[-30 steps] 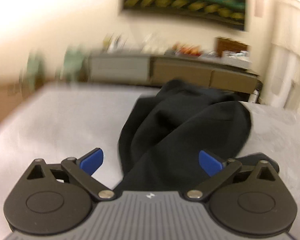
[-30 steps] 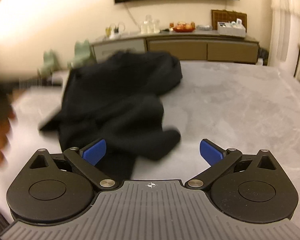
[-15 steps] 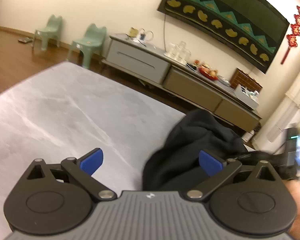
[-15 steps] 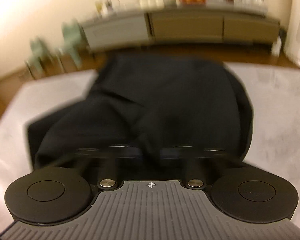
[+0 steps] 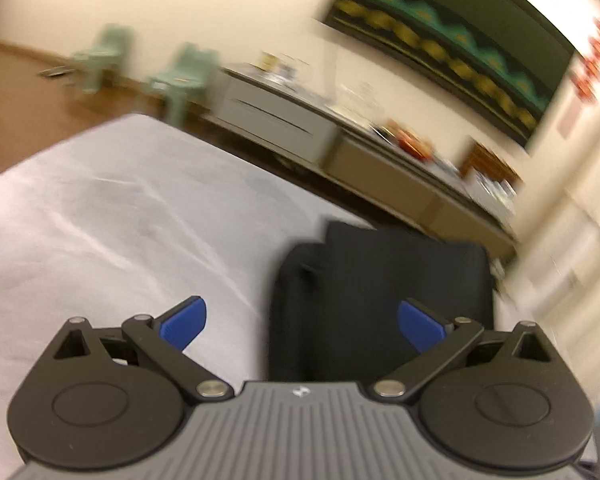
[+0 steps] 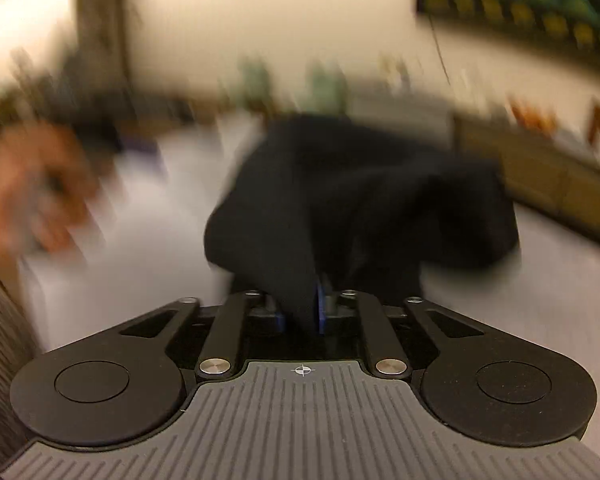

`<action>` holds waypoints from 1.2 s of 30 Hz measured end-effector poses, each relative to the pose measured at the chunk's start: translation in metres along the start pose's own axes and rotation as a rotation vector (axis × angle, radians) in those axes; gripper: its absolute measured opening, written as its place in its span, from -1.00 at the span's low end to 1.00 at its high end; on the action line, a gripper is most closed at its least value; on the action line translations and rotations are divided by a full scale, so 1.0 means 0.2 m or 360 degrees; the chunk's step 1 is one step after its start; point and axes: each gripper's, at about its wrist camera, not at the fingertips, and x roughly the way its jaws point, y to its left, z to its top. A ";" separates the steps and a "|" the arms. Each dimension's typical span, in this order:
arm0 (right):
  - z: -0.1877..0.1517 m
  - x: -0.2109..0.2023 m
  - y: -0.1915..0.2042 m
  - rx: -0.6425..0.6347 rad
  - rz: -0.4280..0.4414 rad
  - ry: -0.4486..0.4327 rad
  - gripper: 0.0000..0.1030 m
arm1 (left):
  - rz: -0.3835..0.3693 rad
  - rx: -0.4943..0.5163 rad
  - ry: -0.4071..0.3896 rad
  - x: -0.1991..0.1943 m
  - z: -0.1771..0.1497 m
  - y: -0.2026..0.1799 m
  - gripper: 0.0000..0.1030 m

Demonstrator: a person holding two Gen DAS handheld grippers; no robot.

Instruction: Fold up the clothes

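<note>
A black garment is seen bunched on the grey counter, toward its far edge, with a long sideboard against the wall behind it. In the right wrist view a fold of the dark cloth is drawn down between the blue pads of the right gripper — the jaws are nearly together and are opening slightly, yet the cloth is gripped between them. The picture is heavily blurred, so finer detail of the fold cannot be told. At the left of that view a person's hand is made out as a smear beside the garment.

The left gripper is held above the counter with its jaws spread wide — nothing is between them. The garment lies ahead of it, mostly behind the right-hand pad, apart from both.
</note>
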 end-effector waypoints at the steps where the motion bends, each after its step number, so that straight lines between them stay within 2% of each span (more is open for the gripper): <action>1: -0.05 0.00 -0.05 0.0086 -0.0004 -0.0010 -0.39 | -0.0035 0.0064 0.0024 0.01 -0.02 -0.04 1.00; 3: -0.11 -0.03 -0.17 0.0289 0.0008 -0.0050 -0.17 | -0.0048 0.0182 0.0026 0.03 -0.08 -0.13 1.00; 5: -0.09 -0.10 -0.31 0.0534 0.0081 -0.0213 0.12 | -0.0061 0.0300 0.0029 0.04 -0.13 -0.22 1.00; 7: -0.04 -0.12 -0.45 0.0741 0.0070 -0.0331 0.68 | -0.0072 0.0377 0.0052 0.08 -0.17 -0.31 1.00; 9: 0.02 -0.10 -0.59 0.0911 0.0031 -0.0387 0.70 | -0.0086 0.0403 0.0101 0.15 -0.20 -0.38 1.00; 13: 0.14 0.20 -0.74 0.0991 -0.0030 -0.0224 0.74 | -0.0068 0.0434 0.0250 0.29 -0.27 -0.44 1.00; 15: 0.18 0.42 -0.77 0.1002 -0.0049 -0.0092 0.73 | -0.0057 0.0440 0.0265 0.34 -0.28 -0.44 0.70; 16: 0.19 0.53 -0.79 0.1004 -0.0043 -0.0021 0.59 | -0.0052 0.0443 0.0272 0.36 -0.29 -0.44 0.25; 17: 0.19 0.64 -0.80 0.1003 0.0000 0.0057 0.43 | -0.0058 0.0439 0.0272 0.37 -0.27 -0.43 -0.42; 18: 0.19 0.71 -0.79 0.0998 0.0059 0.0132 -0.23 | -0.0068 0.0417 0.0264 0.37 -0.25 -0.41 -0.97; 19: 0.20 0.77 -0.79 0.0983 0.0102 0.0189 -1.00 | -0.0080 0.0392 0.0250 0.37 -0.22 -0.38 -0.97; 20: 0.24 0.76 -0.79 0.0978 0.0144 0.0161 -0.99 | -0.0099 0.0349 0.0183 0.33 -0.18 -0.35 -0.99; 22: 0.34 0.65 -0.80 0.0987 0.0242 -0.0010 -1.00 | -0.0114 0.0284 0.0024 0.23 -0.11 -0.29 -0.99; 25: 0.51 0.18 -0.82 0.0991 0.0410 -0.0501 -1.00 | -0.0121 0.0199 -0.0205 0.08 -0.01 -0.22 -0.96; 28: 0.57 -0.35 -0.78 0.0868 0.0552 -0.0966 -1.00 | -0.0140 0.0128 -0.0217 0.03 0.01 -0.17 -0.67; 30: 0.53 -0.55 -0.74 0.0804 0.0530 -0.1084 -1.00 | -0.0182 0.0108 -0.0120 0.06 -0.01 -0.17 -0.49; 31: 0.48 -0.56 -0.72 0.0779 0.0422 -0.1041 -1.00 | -0.0204 0.0109 -0.0068 0.07 -0.03 -0.18 -0.39; 33: 0.36 -0.49 -0.71 0.0728 0.0088 -0.0837 -1.00 | -0.0224 0.0131 0.0015 0.10 -0.08 -0.20 0.10; 36: 0.11 -0.30 -0.70 0.0703 -0.0356 -0.0462 -1.00 | -0.0224 0.0231 0.0106 0.13 -0.16 -0.26 0.37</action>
